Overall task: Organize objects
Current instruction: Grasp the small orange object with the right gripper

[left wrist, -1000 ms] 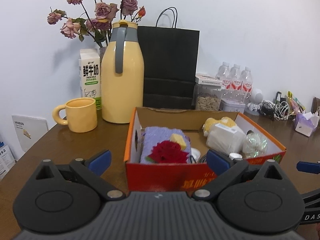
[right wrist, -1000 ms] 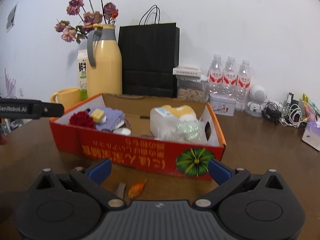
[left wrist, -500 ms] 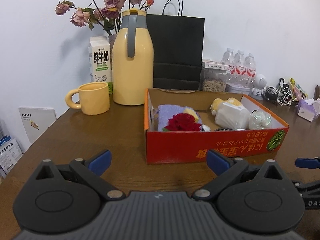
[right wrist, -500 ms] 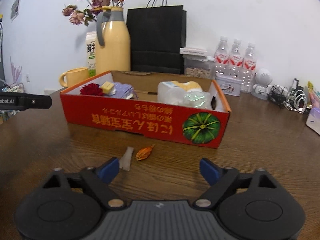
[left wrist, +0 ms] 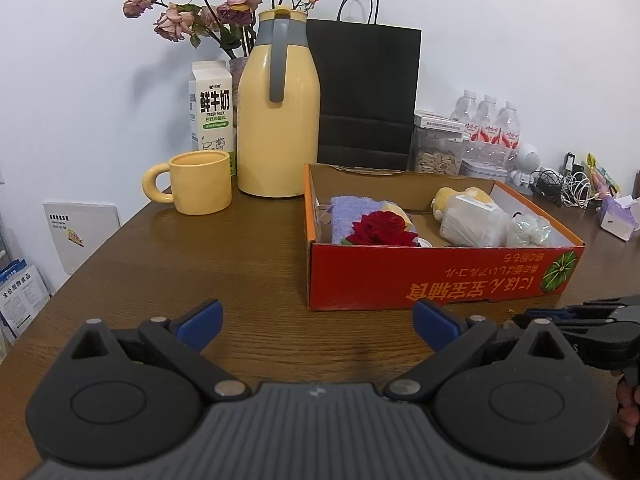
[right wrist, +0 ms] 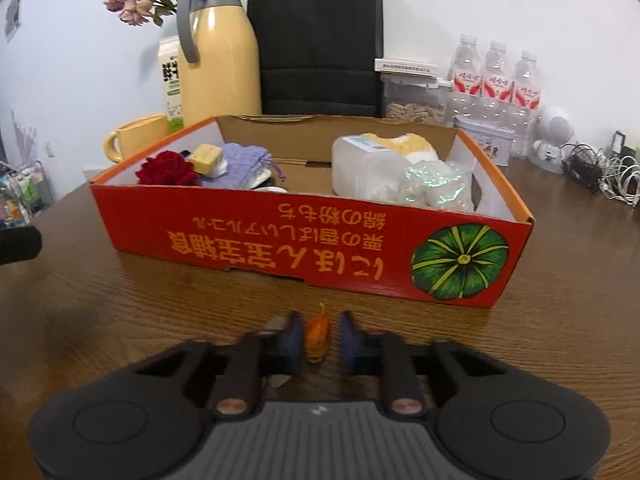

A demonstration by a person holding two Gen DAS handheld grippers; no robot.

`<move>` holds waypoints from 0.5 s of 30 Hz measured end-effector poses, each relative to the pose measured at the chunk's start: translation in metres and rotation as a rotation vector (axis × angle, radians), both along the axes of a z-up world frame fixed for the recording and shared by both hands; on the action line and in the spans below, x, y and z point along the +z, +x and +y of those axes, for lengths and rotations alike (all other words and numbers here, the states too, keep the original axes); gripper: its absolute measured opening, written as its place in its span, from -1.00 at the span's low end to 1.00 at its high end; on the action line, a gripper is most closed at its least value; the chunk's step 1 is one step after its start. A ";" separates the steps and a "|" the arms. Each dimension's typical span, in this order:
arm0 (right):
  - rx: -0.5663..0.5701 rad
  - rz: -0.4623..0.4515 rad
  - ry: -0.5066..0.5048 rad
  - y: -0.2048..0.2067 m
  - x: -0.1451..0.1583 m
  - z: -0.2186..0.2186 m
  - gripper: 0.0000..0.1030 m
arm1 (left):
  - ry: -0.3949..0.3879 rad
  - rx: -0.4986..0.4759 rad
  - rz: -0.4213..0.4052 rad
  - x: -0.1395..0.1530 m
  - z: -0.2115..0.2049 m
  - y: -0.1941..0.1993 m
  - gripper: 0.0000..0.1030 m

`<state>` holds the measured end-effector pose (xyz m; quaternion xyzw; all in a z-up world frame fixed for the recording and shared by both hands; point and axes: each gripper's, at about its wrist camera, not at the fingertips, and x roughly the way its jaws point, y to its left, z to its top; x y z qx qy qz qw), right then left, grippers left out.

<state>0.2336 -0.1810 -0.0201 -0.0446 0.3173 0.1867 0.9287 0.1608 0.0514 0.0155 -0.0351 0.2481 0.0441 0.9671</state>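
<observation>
The right gripper (right wrist: 319, 340) is closing around an orange petal (right wrist: 318, 334) lying on the table (right wrist: 120, 304) at the box's (right wrist: 312, 240) six o'clock, probably for tidying away. The left gripper (left wrist: 318, 322) is hovering open and empty.

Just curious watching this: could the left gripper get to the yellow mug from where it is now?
Probably yes. The left gripper is open, and only bare table lies between it and the yellow mug, whose near side is uncovered. The red box sits off to the side.
</observation>
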 end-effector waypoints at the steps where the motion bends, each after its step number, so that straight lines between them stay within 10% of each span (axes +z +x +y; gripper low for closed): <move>1: 0.003 -0.004 0.008 -0.001 0.000 -0.001 -0.77 | 0.001 0.000 0.000 0.000 -0.001 0.001 1.00; 15: -0.077 -0.118 0.109 -0.017 0.014 -0.064 -0.77 | 0.024 -0.072 0.055 -0.014 -0.051 0.018 1.00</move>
